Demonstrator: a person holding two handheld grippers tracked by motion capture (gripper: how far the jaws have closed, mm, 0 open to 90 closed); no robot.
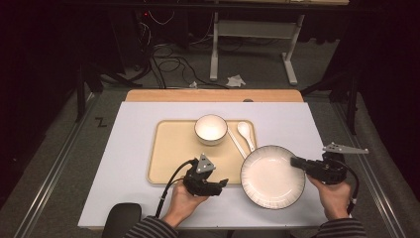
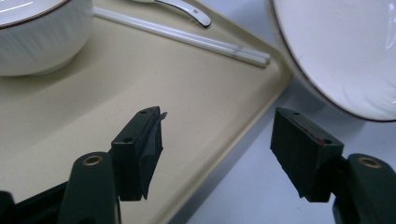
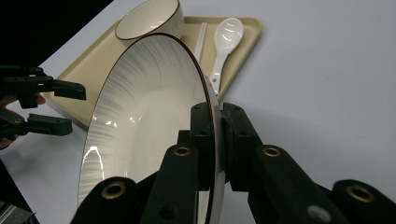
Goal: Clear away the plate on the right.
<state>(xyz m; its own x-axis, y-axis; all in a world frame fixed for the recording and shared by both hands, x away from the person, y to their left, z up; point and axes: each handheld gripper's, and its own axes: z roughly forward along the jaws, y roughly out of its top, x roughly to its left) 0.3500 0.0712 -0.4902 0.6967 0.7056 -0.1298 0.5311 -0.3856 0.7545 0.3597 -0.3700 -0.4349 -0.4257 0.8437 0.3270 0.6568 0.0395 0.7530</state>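
My right gripper (image 1: pixel 298 162) (image 3: pixel 217 116) is shut on the right rim of a large white plate with a dark edge (image 1: pixel 272 176) (image 3: pixel 144 116) (image 2: pixel 341 51). The plate is tilted and slightly raised, and its left part reaches over the front right corner of a beige tray (image 1: pixel 168 148) (image 2: pixel 187 93) (image 3: pixel 79 70). My left gripper (image 1: pixel 223 183) (image 2: pixel 217 140) (image 3: pixel 60 107) is open with nothing between its jaws. It hovers at the tray's front right edge, just left of the plate.
On the tray's far side stand a white bowl (image 1: pixel 211 129) (image 2: pixel 37 42) (image 3: pixel 147 21), a white spoon (image 1: pixel 245 133) (image 2: pixel 187 9) (image 3: pixel 226 39) and white chopsticks (image 1: pixel 236 144) (image 2: pixel 187 37) (image 3: pixel 201 39). A pale mat (image 1: pixel 129 168) covers the table around the tray.
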